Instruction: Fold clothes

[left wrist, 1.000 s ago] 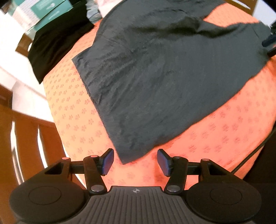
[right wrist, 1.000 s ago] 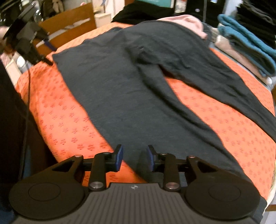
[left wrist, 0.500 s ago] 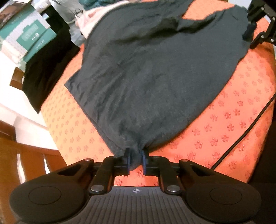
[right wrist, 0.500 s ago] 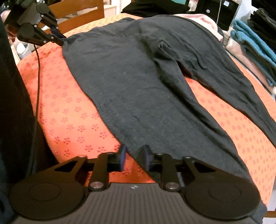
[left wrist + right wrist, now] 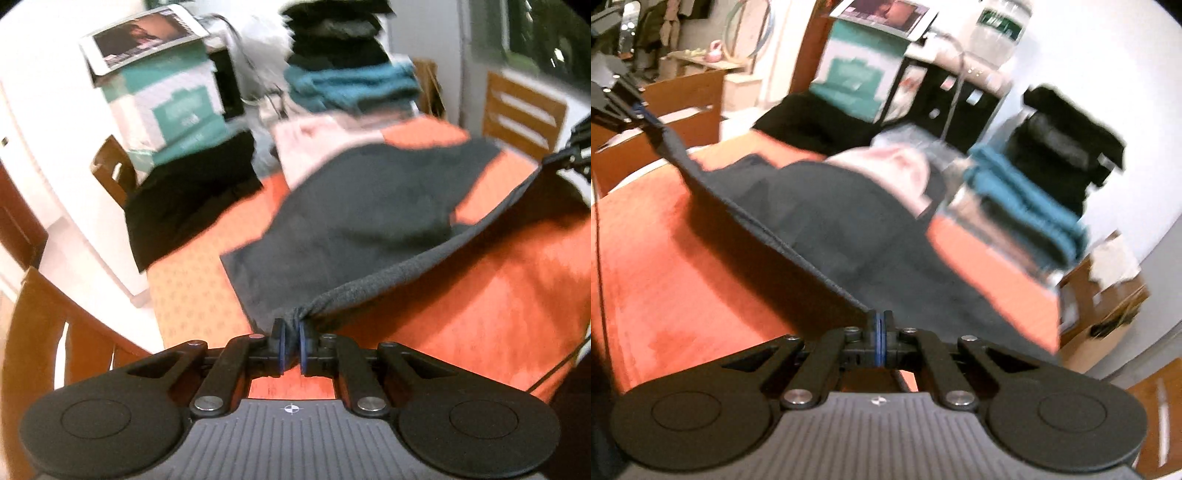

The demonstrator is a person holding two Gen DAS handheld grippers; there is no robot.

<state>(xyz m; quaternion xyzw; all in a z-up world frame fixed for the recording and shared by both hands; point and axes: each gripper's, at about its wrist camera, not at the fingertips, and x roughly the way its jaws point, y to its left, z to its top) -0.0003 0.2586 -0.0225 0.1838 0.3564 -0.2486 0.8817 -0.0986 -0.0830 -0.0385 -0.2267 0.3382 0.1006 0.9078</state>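
Orange cloth (image 5: 480,295) below — dark garment (image 5: 362,221) hem stretched taut sideways between both grippers.

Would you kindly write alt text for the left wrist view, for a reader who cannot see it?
The left tongs are shut on a bunched corner of a dark grey garment, lifting its edge off an orange patterned cloth. The raised hem stretches to the right tongs at the frame's right edge. Behind, blurred, are folded clothes and a teal box.
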